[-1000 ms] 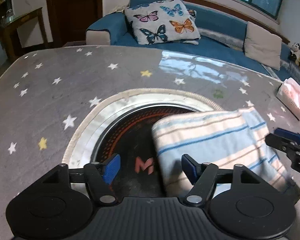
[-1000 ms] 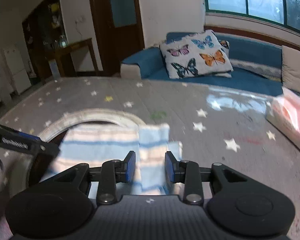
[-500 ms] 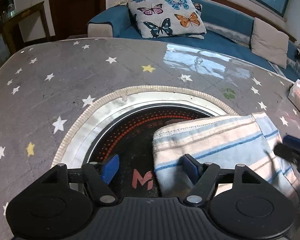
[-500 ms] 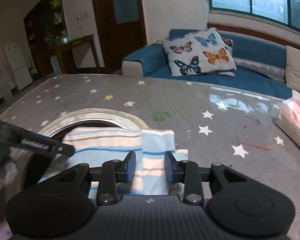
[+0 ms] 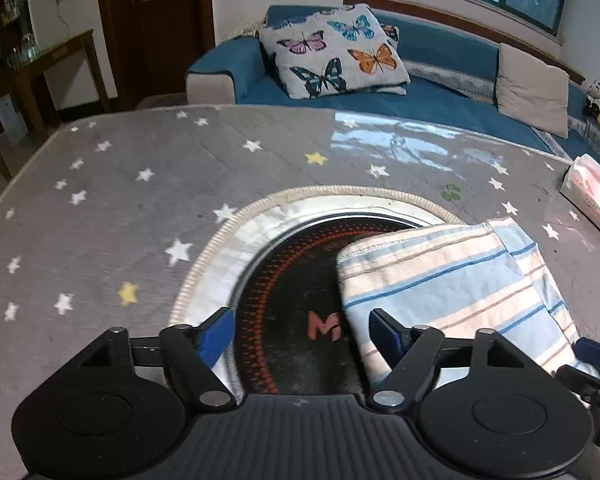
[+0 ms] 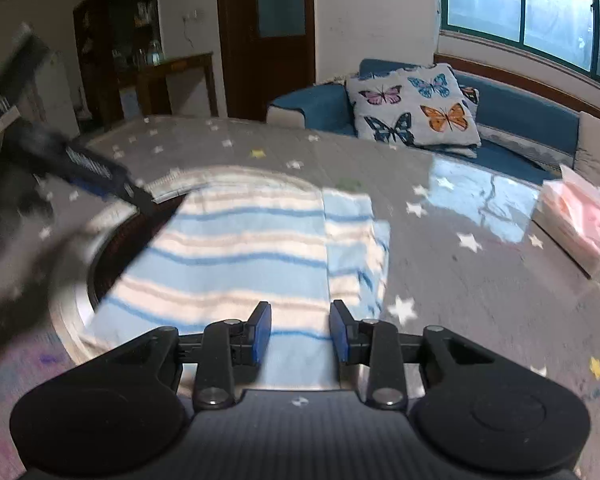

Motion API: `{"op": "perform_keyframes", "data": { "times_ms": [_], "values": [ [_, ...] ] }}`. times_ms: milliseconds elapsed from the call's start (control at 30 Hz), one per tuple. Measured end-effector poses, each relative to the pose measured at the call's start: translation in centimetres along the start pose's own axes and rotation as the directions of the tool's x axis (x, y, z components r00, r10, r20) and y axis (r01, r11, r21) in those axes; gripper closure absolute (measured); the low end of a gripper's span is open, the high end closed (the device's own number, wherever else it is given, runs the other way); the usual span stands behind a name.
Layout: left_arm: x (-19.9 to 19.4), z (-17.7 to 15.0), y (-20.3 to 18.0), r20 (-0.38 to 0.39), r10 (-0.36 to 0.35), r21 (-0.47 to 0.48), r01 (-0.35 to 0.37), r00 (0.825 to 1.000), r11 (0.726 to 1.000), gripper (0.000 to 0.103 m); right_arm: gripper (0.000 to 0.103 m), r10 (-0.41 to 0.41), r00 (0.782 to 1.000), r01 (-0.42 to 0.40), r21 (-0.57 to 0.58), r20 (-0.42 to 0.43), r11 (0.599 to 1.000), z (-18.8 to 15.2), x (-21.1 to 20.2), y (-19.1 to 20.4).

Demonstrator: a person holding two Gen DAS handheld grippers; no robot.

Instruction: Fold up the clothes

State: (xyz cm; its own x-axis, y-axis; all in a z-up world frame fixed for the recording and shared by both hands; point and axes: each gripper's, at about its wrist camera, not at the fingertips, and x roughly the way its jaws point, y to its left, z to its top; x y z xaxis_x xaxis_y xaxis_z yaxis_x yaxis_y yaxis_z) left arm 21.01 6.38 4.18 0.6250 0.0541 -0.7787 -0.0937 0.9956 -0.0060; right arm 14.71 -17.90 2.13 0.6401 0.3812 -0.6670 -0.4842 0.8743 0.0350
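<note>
A grey star-printed table cover [image 5: 148,184] is spread across the whole surface, and a round dark hotplate [image 5: 292,280] is set into its middle. The striped cloth [image 5: 448,280], folded into a thick pad, is seen lying half over the hotplate's right side and half on the cover beyond it. A pink tissue pack [image 5: 592,196] is set well to the right of the hotplate. The cloth is judged soft, light and limp, likely to sag and slide unless taken at a corner or hemmed edge. The left gripper [image 5: 302,334] is held over the hotplate, its jaws just widened and empty. The right gripper [image 6: 299,334] is held narrowly parted above the cloth, nothing pinched.
</note>
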Motion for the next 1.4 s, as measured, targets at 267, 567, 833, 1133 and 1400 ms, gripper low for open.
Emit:
{"op": "perform_keyframes", "data": {
  "times_ms": [267,567,833,1133,1400],
  "values": [
    [-4.2,-1.9,2.1,0.086,0.016,0.063,-0.021,0.996,0.998,0.011,0.064,-0.024,0.999,0.023,0.011,0.025,1.000,-0.4,-1.2,-0.1],
    [-5.7,-4.6,2.0,0.202,-0.092,0.042,0.085,0.975,0.995,0.000,0.065,-0.053,0.999,0.053,0.033,0.004,0.998,-1.1,-1.0,-0.9],
    [-4.7,-4.6,-0.1,0.180,-0.105,0.048,0.098,0.978,0.994,0.000,0.065,-0.041,0.998,0.039,0.034,0.053,0.999,-1.1,-2.8,-0.6],
    [-3.0,-6.5,-3.8,0.135,-0.100,0.130,0.083,0.986,0.988,0.000,0.062,0.004,0.999,-0.005,0.029,0.032,1.000,-2.7,-1.9,0.3],
    [-1.7,-7.3,-4.2,0.114,-0.079,0.139,0.063,0.990,0.988,0.000,0.045,0.027,0.998,-0.027,0.003,0.065,1.000,-3.1,-2.6,1.0]
  ]
}}
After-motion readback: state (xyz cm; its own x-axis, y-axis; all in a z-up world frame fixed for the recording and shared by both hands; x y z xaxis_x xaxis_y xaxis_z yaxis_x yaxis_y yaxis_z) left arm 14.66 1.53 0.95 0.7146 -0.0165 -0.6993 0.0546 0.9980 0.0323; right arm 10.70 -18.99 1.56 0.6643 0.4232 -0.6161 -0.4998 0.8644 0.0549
